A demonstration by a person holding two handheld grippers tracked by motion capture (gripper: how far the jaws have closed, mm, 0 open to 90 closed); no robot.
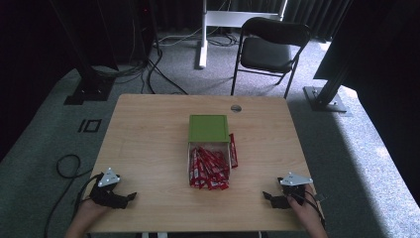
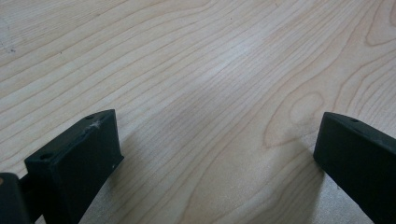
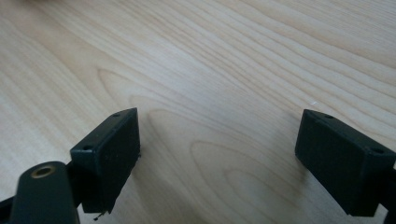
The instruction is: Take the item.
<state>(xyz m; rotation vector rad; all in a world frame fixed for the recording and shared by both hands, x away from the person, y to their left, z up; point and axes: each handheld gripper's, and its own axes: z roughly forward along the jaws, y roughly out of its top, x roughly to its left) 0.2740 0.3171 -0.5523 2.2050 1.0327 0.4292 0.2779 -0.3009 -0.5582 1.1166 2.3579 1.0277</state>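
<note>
Nearest, the left gripper (image 1: 130, 197) and right gripper (image 1: 267, 196) rest wide-jawed, holding nothing, on the pale wooden table (image 1: 148, 144), the green-lidded clear box (image 1: 208, 130) of red sachets (image 1: 209, 168) lying ahead between them.

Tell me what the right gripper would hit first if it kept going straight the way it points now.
Probably the bare table. The right gripper, jaws open with nothing between them, points left across the near edge and slightly down. Farther along that line sits the left gripper; the red sachets look off it, though depth is unclear.
</note>
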